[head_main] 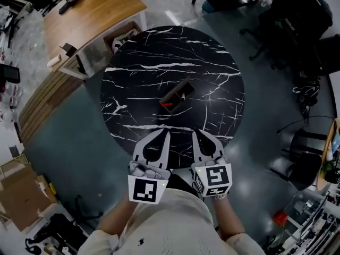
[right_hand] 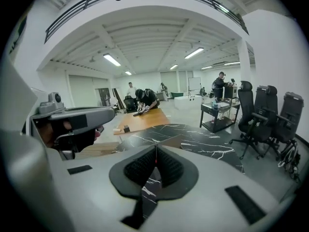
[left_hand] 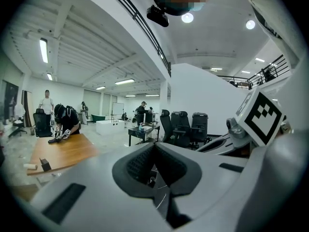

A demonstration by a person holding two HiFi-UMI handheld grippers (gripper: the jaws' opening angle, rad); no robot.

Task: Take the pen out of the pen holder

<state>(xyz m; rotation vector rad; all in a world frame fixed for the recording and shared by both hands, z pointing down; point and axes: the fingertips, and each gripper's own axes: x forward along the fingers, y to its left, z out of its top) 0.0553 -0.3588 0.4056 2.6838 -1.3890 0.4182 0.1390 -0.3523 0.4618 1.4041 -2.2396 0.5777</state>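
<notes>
From where I stand there is one round black marble table carrying one pen holder, and in it at least one red-tipped pen, though the full number is too small to make out. The person holds two grippers, one left gripper and one right gripper, with one marker cube on the first and a second cube on the other. Beyond them I count one long wooden desk, three black office chairs in a row, and at least three other people across the hall.
</notes>
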